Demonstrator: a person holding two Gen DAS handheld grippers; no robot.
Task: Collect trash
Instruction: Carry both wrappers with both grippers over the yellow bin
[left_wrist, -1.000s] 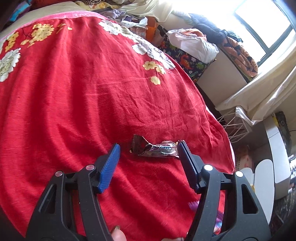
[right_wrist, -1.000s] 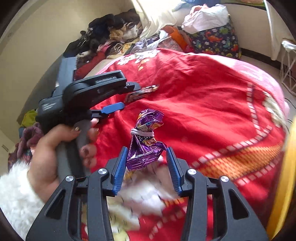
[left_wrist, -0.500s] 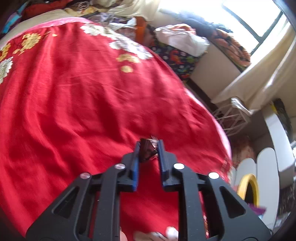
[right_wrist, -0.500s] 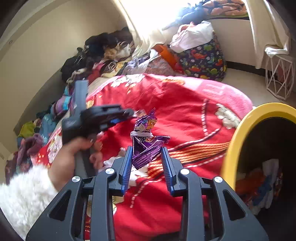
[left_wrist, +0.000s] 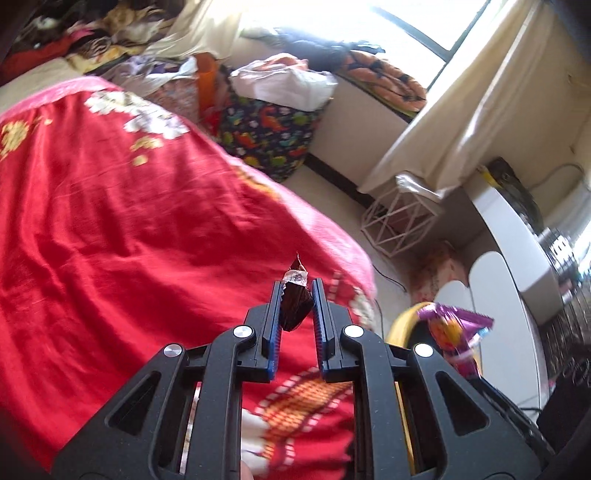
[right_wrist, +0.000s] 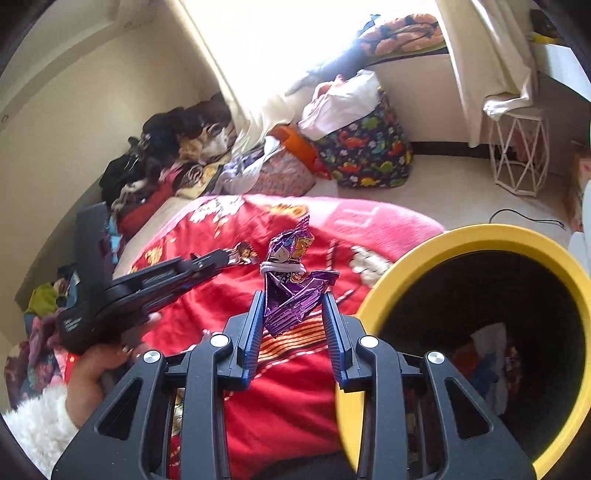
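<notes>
- Where the left wrist view is taken first, the left gripper (left_wrist: 294, 291) is seen at lower centre, its blue pads (left_wrist: 274, 325) drawn close together and clamped on a dark brown wrapper (left_wrist: 294, 301), whose crumpled foil tip sticks up above the fingertips.
- Behind and to the left of it, most of the frame is filled by a red bedspread (left_wrist: 110, 229) with white and yellow flowers near the upper left.
- At the lower right of the same view, a purple snack packet (left_wrist: 452, 334) is seen blurred, just above the rim of a yellow bin (left_wrist: 400, 325).
- A white wire stand (left_wrist: 399, 221) is placed on the floor at centre right, and a dinosaur-print bag (left_wrist: 266, 136) is set by the wall at upper centre.
- In the right wrist view, the right gripper (right_wrist: 293, 314) is seen at lower centre, clamped on the purple snack packet (right_wrist: 291, 284), which is tied round its middle with a white band (right_wrist: 282, 266) and stands up from between the pads.
- The yellow bin (right_wrist: 480, 236) is seen at the lower right, just beside the right finger, with some rubbish lying in its dark inside.
- At the left of this view, the left gripper (right_wrist: 231, 258) is held by a hand (right_wrist: 107, 362) in a white fluffy sleeve (right_wrist: 37, 428), and the brown wrapper (right_wrist: 245, 254) is seen at its tip, over the bedspread (right_wrist: 258, 406).
</notes>
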